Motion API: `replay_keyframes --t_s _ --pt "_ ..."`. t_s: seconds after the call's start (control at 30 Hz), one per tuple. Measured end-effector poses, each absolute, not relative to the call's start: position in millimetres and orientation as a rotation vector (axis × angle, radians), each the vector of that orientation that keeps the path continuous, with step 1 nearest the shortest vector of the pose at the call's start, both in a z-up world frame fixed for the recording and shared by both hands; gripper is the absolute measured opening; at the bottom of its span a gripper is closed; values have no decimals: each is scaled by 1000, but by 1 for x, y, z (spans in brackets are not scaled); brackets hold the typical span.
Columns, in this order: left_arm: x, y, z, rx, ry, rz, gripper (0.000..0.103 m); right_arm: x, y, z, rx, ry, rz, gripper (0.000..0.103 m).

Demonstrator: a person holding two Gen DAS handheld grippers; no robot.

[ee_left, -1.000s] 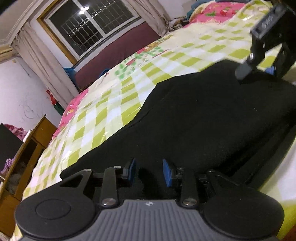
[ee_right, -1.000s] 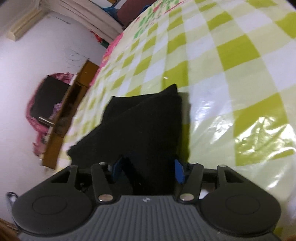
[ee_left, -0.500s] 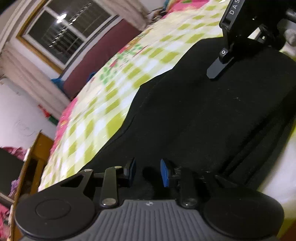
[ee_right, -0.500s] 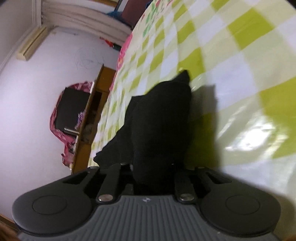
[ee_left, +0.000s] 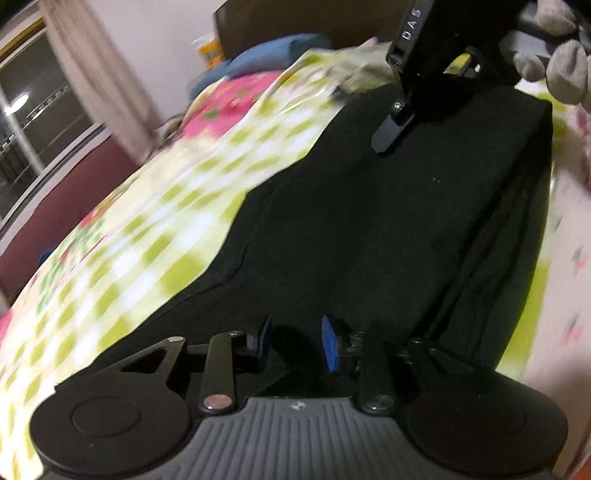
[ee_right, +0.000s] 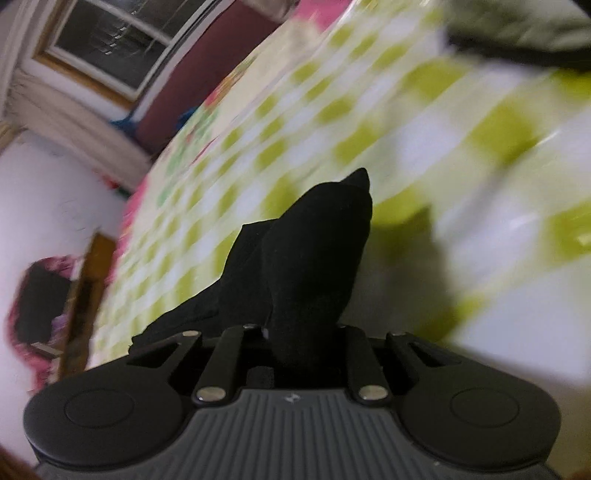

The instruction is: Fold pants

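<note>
Black pants spread lengthwise across the checked bed, one end bunched and clamped in the right claw, the near edge lying between the opening pads of the left claw, unpinched.

I am looking at a bed that is wearing a glossy cover checked in lime green and white, with pink flowered patches toward its far end. Black pants are lying directly on it, spreading across the near part of the cover, one end lifting off the surface in the right wrist view. A blue bundle of cloth is sitting at the far end. A dark greenish cloth is resting further along; blur is hiding its shape.
</note>
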State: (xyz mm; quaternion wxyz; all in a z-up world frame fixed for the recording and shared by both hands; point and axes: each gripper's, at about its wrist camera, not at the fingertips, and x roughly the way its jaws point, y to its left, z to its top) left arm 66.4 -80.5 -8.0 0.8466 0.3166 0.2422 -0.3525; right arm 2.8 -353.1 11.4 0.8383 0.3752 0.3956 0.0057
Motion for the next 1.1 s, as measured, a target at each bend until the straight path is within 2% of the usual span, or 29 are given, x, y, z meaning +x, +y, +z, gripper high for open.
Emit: replay_keyframes --t_s 0.1,0.23,0.43,0.57,0.73,0.83,1.1 --pt "62 -77 2 652 488 -747 47 -6 -345 39 689 819 -35 14" --pt "63 -33 12 635 465 -636 47 6 -324 63 624 813 -16 15" --pt "77 27 9 545 512 -479 48 49 -245 97 455 835 26 16" --pt "72 37 1 516 491 -474 48 80 -178 91 400 883 77 16" --pt "73 47 6 432 500 -491 48 115 -112 53 400 945 80 16" --pt "77 57 8 364 520 -504 48 128 -92 35 422 990 71 16" --pt "78 74 12 268 536 -494 47 141 -74 35 385 1004 41 16"
